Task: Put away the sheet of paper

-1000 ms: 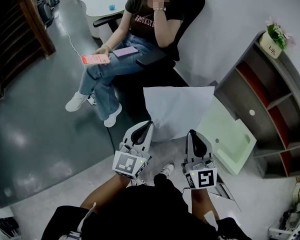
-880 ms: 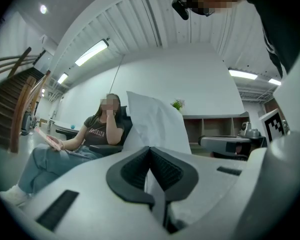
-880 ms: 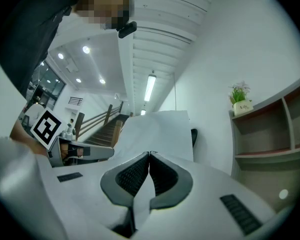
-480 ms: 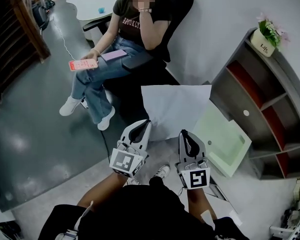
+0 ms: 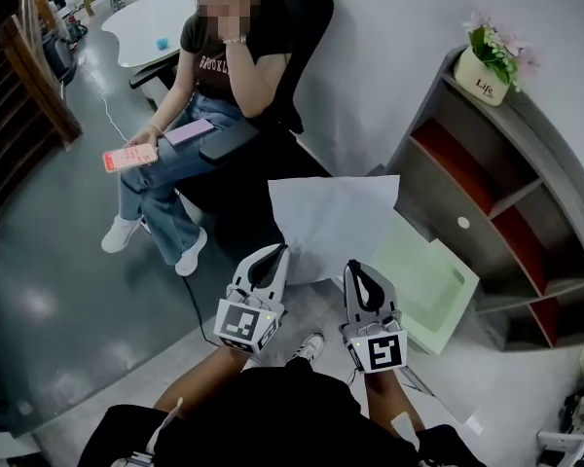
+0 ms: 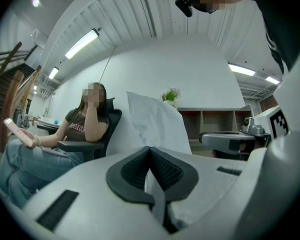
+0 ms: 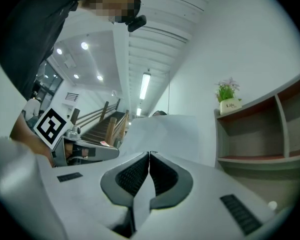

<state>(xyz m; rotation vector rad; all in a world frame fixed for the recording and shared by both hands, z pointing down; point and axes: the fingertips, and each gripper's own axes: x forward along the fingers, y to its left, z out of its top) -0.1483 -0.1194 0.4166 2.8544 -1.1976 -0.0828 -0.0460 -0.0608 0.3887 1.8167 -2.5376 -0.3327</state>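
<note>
A white sheet of paper (image 5: pixel 331 222) hangs in the air in front of me, held by its near edge. My left gripper (image 5: pixel 280 251) is shut on the sheet's near left edge, and my right gripper (image 5: pixel 353 265) is shut on its near right edge. In the left gripper view the sheet of paper (image 6: pixel 157 121) rises from between the black pads (image 6: pixel 165 169). In the right gripper view the sheet of paper (image 7: pixel 162 134) stretches away from the closed pads (image 7: pixel 132 176). A grey shelf unit (image 5: pixel 487 202) with red-backed compartments stands to the right.
A seated person (image 5: pixel 195 115) with a phone sits in a black chair just beyond the paper. A pale green tray (image 5: pixel 423 285) lies on the floor by the shelf. A potted plant (image 5: pixel 487 66) tops the shelf. A staircase (image 5: pixel 19 56) is far left.
Both grippers have carried the sheet along, and the shelf unit and seated person now sit further left and closer in the head view. The grip on the paper is unchanged.
</note>
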